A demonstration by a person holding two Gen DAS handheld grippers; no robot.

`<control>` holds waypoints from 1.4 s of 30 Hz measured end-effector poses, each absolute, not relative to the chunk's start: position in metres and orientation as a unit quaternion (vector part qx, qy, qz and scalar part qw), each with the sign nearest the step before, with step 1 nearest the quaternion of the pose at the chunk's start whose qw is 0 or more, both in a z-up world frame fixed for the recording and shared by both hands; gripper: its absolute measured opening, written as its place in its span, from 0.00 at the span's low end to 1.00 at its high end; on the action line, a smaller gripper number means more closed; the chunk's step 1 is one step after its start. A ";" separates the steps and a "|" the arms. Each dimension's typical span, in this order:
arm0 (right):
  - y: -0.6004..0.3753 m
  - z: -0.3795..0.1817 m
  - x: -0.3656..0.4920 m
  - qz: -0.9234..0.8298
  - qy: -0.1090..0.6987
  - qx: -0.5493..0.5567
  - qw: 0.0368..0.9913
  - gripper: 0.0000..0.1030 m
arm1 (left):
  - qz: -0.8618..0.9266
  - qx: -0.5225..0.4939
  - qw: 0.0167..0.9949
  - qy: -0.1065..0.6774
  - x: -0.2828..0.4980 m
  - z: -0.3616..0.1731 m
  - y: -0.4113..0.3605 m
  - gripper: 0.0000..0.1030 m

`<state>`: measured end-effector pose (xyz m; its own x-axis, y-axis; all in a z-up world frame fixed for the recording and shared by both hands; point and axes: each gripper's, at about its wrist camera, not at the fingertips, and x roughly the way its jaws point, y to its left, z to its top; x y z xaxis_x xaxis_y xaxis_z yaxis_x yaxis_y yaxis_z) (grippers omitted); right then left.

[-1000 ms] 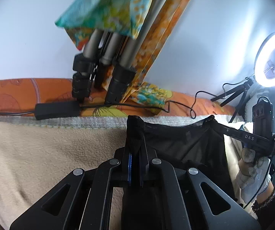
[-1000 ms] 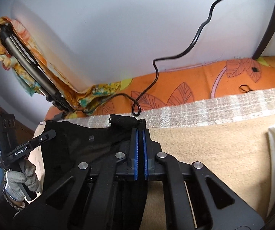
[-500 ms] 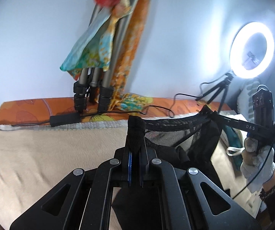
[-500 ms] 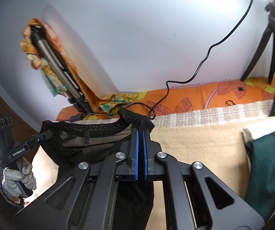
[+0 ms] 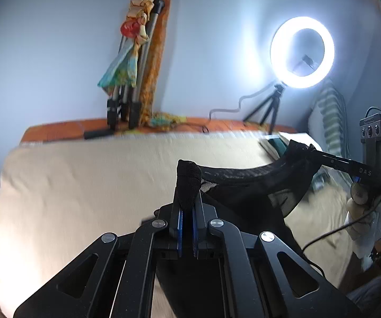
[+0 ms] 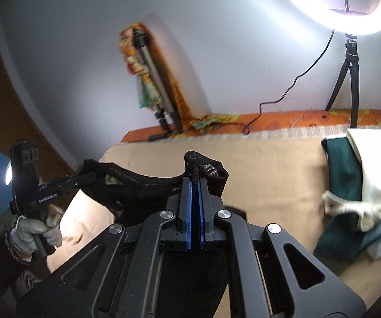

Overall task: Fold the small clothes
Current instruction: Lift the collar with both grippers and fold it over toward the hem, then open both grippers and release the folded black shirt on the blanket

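A black mesh garment point(image 5: 246, 182) hangs stretched in the air between my two grippers, above the beige blanket point(image 5: 84, 185). My left gripper point(image 5: 187, 198) is shut on one bunched corner of its waistband. My right gripper point(image 6: 195, 177) is shut on the other corner of the black mesh garment point(image 6: 137, 180). In the left wrist view the right gripper point(image 5: 300, 148) shows at the far right, in a white-gloved hand point(image 5: 362, 220). In the right wrist view the left gripper point(image 6: 91, 176) shows at the left, held by a grey-gloved hand point(image 6: 31, 230). The garment's lower part drops out of sight under the gripper bodies.
A stack of folded green and cream clothes point(image 6: 349, 175) lies on the blanket's right side. A lit ring light point(image 5: 301, 53) on a small tripod and a folded tripod wrapped in patterned cloth point(image 5: 134, 61) stand on the orange sheet by the wall.
Both grippers have lifted and drawn back from the wall with the black garment, which has come up off the blanket and now hangs stretched between them. Much more of the bed shows.
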<state>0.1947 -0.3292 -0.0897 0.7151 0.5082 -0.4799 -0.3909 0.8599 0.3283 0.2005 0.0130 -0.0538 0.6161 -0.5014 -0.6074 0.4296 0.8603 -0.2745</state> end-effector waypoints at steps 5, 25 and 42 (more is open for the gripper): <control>-0.311 -0.119 0.137 0.256 0.298 0.056 0.918 0.05 | -0.261 -0.048 0.893 0.363 0.153 -0.077 0.020 0.03; -0.331 -0.162 0.026 0.249 0.322 -0.035 0.913 0.21 | -0.279 -0.001 0.869 0.409 0.051 -0.112 0.044 0.08; -0.339 -0.224 0.075 0.289 0.458 0.210 0.814 0.15 | -0.270 -0.120 0.810 0.506 0.077 -0.160 0.049 0.10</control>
